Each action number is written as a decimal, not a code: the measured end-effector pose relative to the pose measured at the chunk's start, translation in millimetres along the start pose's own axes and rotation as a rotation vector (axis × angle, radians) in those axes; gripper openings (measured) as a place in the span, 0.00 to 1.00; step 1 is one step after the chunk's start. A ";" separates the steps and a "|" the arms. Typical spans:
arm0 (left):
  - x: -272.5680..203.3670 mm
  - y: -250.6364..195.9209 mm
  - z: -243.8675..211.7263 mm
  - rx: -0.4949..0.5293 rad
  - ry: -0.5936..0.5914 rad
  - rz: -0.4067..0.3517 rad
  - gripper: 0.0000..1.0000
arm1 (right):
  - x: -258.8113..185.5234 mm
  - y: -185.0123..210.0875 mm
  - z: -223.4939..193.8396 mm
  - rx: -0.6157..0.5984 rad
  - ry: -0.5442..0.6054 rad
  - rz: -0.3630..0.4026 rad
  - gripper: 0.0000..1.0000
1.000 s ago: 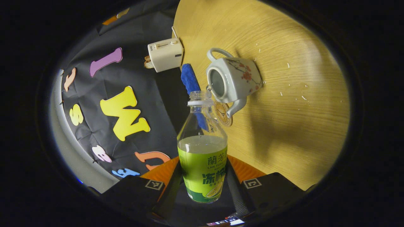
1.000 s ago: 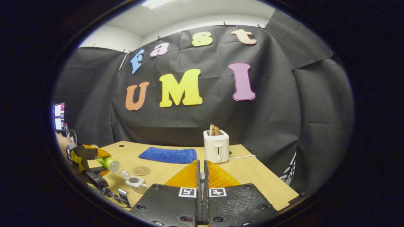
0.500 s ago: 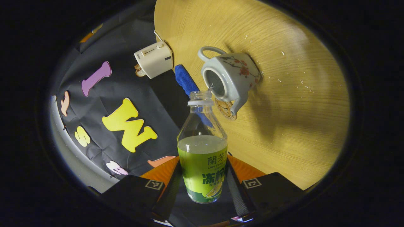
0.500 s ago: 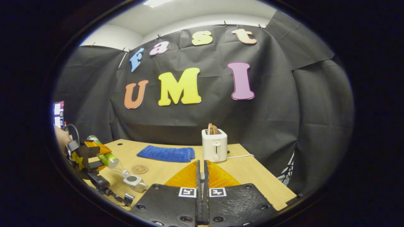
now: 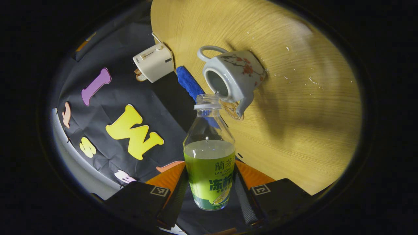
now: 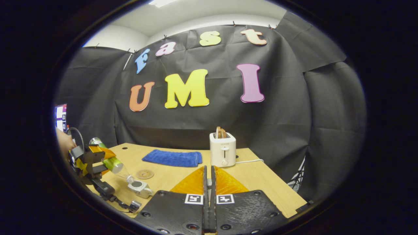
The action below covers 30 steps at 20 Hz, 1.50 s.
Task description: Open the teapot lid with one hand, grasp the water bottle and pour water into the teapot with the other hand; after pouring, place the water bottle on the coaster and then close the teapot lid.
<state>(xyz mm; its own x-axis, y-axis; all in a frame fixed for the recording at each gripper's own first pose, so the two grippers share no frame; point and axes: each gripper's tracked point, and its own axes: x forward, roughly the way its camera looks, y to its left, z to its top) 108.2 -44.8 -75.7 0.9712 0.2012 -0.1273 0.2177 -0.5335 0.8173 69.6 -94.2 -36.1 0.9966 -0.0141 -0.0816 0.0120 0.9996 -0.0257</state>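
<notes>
My left gripper (image 5: 209, 192) is shut on a clear bottle (image 5: 209, 163) with a green label, about half full. The bottle is tilted, and its open mouth hangs just over the opening of the white flowered teapot (image 5: 235, 76), which stands lidless on the table. A round wooden coaster (image 5: 232, 109) lies right behind the teapot. The right gripper view shows that bottle (image 6: 111, 163), the teapot (image 6: 138, 186) and the coaster (image 6: 144, 174) at lower left. My right gripper (image 6: 209, 195) is held above the table, its fingers closed on a pale sliver; the lid itself is hidden.
A white toaster (image 6: 223, 150) with bread in it stands at the back of the wooden table (image 6: 261, 179), with a folded blue cloth (image 6: 173, 157) to its left. A hand (image 6: 63, 143) holds the left gripper at the far left edge.
The left gripper has tipped the bottle further, its rear end rising and its mouth staying at the teapot opening. The right gripper has hardly moved.
</notes>
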 end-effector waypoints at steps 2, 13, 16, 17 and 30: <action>-1.6 5.3 -0.1 0.021 0.005 0.011 0.76 | -0.7 0.4 0.0 -0.002 0.001 0.002 0.00; -3.6 16.0 6.6 0.070 0.006 0.034 0.76 | 0.6 -5.0 -2.4 -0.006 0.010 -0.006 0.00; -2.5 14.9 6.3 0.069 0.005 0.035 0.76 | 1.3 -4.1 -3.0 -0.006 0.015 -0.003 0.00; -2.8 14.9 5.9 0.066 0.005 0.037 0.77 | 1.6 -3.8 -2.5 -0.003 0.013 -0.002 0.00; 12.0 45.7 -16.5 -0.794 -0.159 0.129 0.76 | 1.3 -14.8 -0.3 0.044 -0.001 -0.025 0.00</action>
<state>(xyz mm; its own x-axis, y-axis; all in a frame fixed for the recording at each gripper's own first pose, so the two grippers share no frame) 128.1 -53.2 -30.6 0.9990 0.0274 -0.0342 0.0277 0.2079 0.9778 70.6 -109.1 -36.1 0.9960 -0.0387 -0.0809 0.0401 0.9991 0.0164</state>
